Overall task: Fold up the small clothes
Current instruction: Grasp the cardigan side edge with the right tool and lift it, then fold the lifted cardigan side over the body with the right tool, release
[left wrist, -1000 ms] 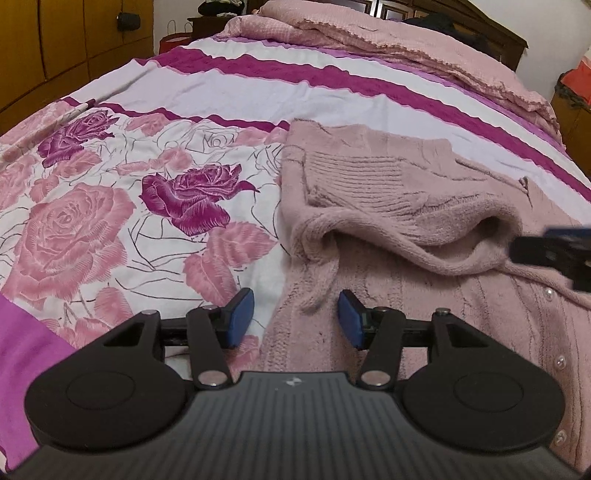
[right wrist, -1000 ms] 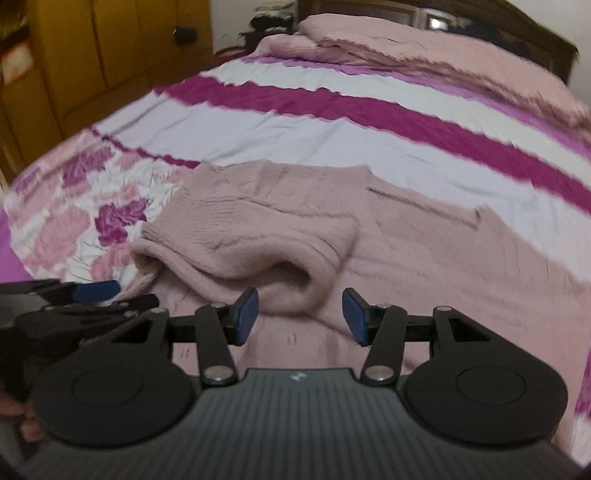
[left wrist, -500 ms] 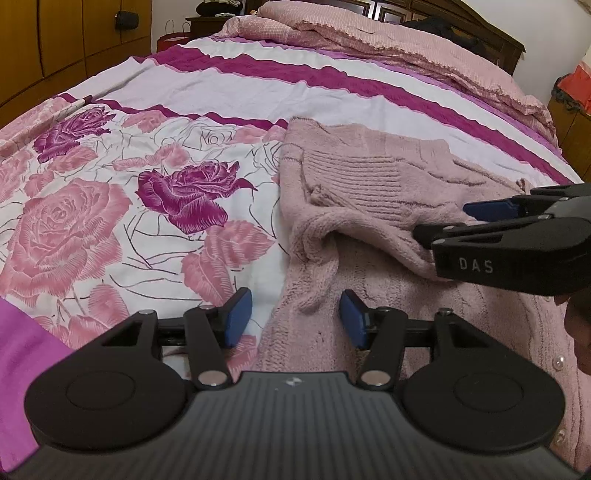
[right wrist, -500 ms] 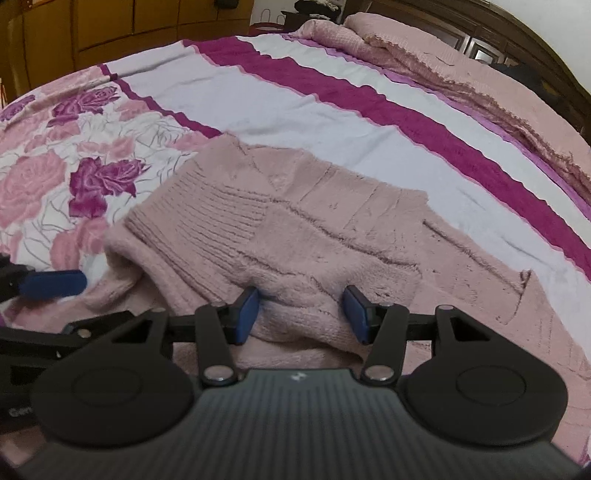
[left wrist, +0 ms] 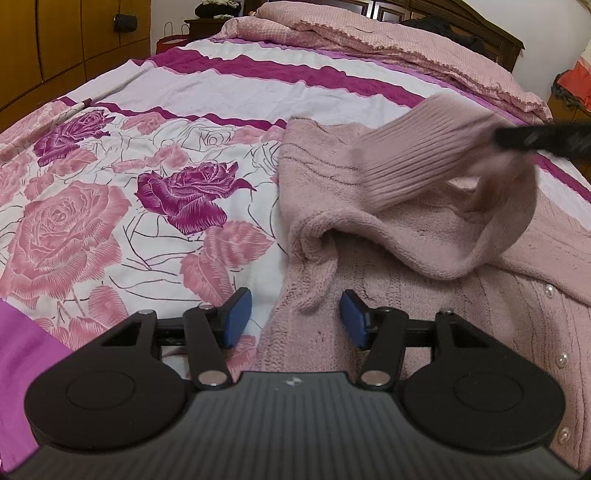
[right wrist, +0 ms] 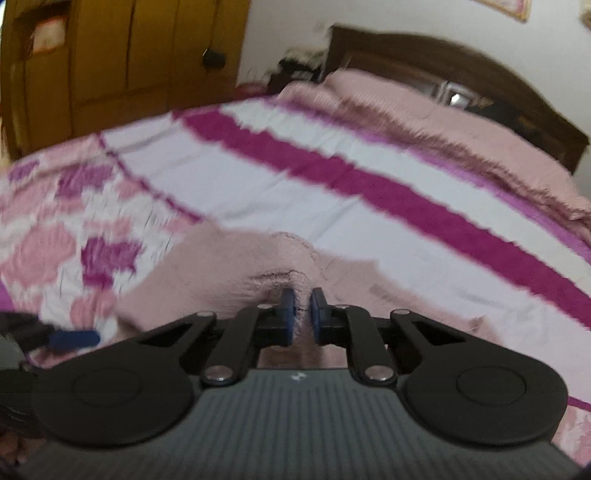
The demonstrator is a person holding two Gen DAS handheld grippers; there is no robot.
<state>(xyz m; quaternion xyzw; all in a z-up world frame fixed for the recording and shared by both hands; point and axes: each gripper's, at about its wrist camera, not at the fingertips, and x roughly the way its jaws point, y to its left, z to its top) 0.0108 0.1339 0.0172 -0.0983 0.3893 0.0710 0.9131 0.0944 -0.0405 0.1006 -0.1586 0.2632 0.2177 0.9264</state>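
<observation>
A pink knitted cardigan [left wrist: 424,295] with pearl buttons lies on the bed. Its ribbed sleeve [left wrist: 424,162] is lifted off the body of the garment and hangs blurred in the air. My right gripper [right wrist: 302,306] is shut on a fold of that sleeve [right wrist: 229,273], with fabric pinched between the blue pads. In the left wrist view the right gripper [left wrist: 517,138] shows as a dark blur at the sleeve's upper end. My left gripper [left wrist: 293,314] stands open low over the cardigan's left edge, and nothing is pressed between its pads.
The bed carries a rose-patterned and magenta-striped spread [left wrist: 110,221]. A folded pink blanket [left wrist: 369,33] lies along the dark wooden headboard [right wrist: 480,74]. Wooden wardrobe doors [left wrist: 55,44] stand at the left, and a red bag [left wrist: 170,40] sits beside them.
My right gripper has closed on the sleeve fold and raised it up and to the right, off the cardigan. The left gripper has kept its place and stays open.
</observation>
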